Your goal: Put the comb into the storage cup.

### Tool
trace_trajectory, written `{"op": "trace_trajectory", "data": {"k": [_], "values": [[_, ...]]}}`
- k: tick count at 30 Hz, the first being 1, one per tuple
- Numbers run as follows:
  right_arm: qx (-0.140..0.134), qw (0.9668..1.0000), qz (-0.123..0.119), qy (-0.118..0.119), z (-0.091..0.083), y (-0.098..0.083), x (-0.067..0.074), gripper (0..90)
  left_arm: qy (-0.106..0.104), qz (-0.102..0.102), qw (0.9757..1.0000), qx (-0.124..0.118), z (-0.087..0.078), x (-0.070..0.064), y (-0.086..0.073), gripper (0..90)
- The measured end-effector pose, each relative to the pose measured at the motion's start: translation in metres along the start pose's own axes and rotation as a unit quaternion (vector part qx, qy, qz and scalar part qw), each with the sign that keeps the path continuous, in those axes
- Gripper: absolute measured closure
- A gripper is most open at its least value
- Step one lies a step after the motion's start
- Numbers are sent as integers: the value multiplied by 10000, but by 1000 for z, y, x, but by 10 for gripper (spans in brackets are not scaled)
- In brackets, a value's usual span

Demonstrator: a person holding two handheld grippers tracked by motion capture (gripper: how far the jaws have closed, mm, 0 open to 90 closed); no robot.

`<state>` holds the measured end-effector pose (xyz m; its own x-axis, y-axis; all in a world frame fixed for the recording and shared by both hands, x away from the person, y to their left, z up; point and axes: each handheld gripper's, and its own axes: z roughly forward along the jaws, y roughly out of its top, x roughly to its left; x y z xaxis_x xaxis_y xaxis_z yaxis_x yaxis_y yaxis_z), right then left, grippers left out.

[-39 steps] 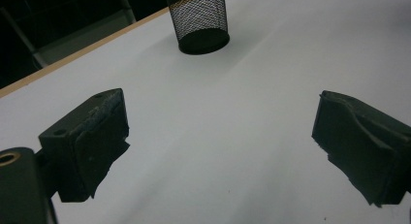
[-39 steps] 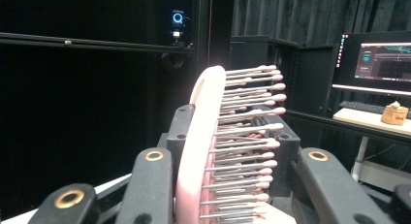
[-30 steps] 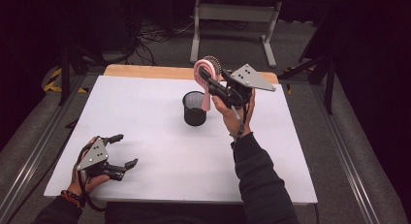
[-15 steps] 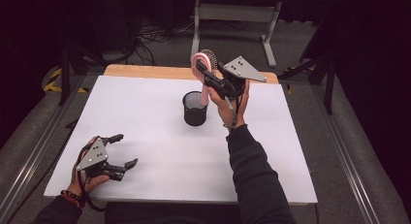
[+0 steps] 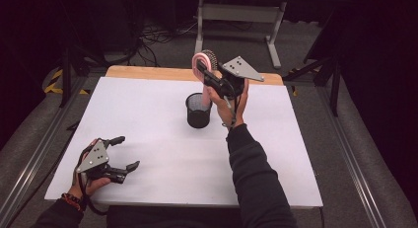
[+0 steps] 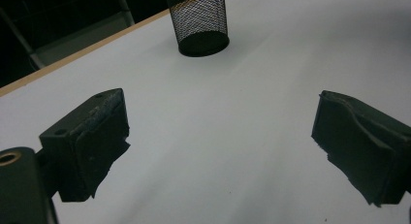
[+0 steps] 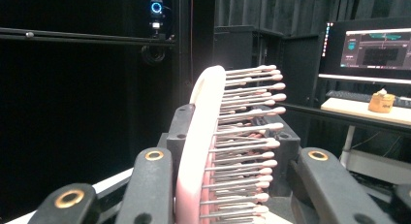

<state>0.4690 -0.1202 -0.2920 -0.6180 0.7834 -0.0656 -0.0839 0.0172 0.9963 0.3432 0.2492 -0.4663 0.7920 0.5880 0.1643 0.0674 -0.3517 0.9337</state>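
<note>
A pink hairbrush point(image 5: 201, 59) with pale-tipped bristles is raised above the table's far side, bristle head up. My right gripper point(image 5: 204, 70) is shut on it, just above and behind a black mesh cup point(image 5: 199, 111) that stands on the white table point(image 5: 148, 104). In the right gripper view the hairbrush point(image 7: 208, 136) stands upright between the jaws of the right gripper point(image 7: 232, 139). My left gripper point(image 5: 127, 152) rests low at the near left with nothing between its fingers. In the left gripper view, the left gripper point(image 6: 220, 151) stands open toward the mesh cup point(image 6: 201, 20).
A wooden strip point(image 5: 148, 72) runs along the table's far edge. Behind it are a metal stand point(image 5: 236, 16) and floor cables. Dark rails flank both sides. A lit monitor point(image 7: 373, 47) and a small orange object point(image 7: 381, 102) sit on a desk far off.
My right hand has carried the hairbrush a little left and farther back, closer over the mesh cup. The left gripper has stayed put.
</note>
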Motion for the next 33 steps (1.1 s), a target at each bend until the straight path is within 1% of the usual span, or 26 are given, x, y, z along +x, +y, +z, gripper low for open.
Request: {"op": "trace_trajectory", "data": {"k": [1,2,3,6,8,12,13,16,17,18,20,21,22,23,25,26,27,28,29,30,31,33], "values": [[-41,9999,125,-2,1,-2,-1,633,-4,-1,10000,13,0,0,0,68],[-21,10000,96,-5,2,-4,-4,633,-11,-6,10000,10,1,-1,0,67],[-80,9997,248,3,3,-6,-5,633,-19,10,10000,12,0,-1,0,67],[-57,9996,257,-52,5,-9,-7,632,-13,14,10000,-8,0,0,0,67],[-17,9998,186,-58,7,-11,-9,633,-14,-5,10000,-33,-1,1,0,67],[19,9998,189,-78,11,-14,-6,633,-24,-10,10000,-40,-1,0,0,68],[7,9997,253,-74,12,-15,-5,633,-43,-20,10000,-61,-1,0,0,68],[40,9995,311,-80,14,-18,-4,632,-45,-18,10000,-55,-1,0,0,68],[87,9997,238,-72,14,-20,-4,633,-46,-18,10000,-61,-1,0,0,68],[96,9995,280,-48,15,-21,-3,633,-64,-24,10000,-68,-1,0,0,67],[144,9997,182,-48,15,-23,-4,632,-59,-19,10000,-53,-1,0,0,67],[129,9995,298,-43,15,-24,-2,632,-53,-4,10000,-29,-1,0,0,67],[178,9996,230,-30,15,-26,-3,632,-66,-2,10000,-15,-1,1,0,67],[205,9996,211,-17,15,-28,-3,632,-66,-9,10000,-12,-1,1,0,67],[210,9992,328,-55,16,-32,-2,632,-69,-3,10000,-16,-1,1,0,66],[243,9992,314,-41,15,-34,-2,632,-60,-6,10000,-16,0,0,0,67],[256,9990,374,-32,15,-36,-1,632,-53,0,10000,-13,0,0,0,67],[280,9990,344,-45,15,-37,-1,632,-53,0,10000,-13,0,0,0,67],[292,9987,411,-28,14,-40,0,632,-59,-22,10000,-20,0,0,0,67],[302,9987,395,-54,14,-41,0,632,-61,-18,10000,-15,0,0,0,67],[356,9989,298,-18,13,-44,-1,632,-59,-17,10000,-14,0,0,0,67],[384,9985,376,-26,13,-47,1,632,-56,3,10000,4,0,0,0,67]]}}
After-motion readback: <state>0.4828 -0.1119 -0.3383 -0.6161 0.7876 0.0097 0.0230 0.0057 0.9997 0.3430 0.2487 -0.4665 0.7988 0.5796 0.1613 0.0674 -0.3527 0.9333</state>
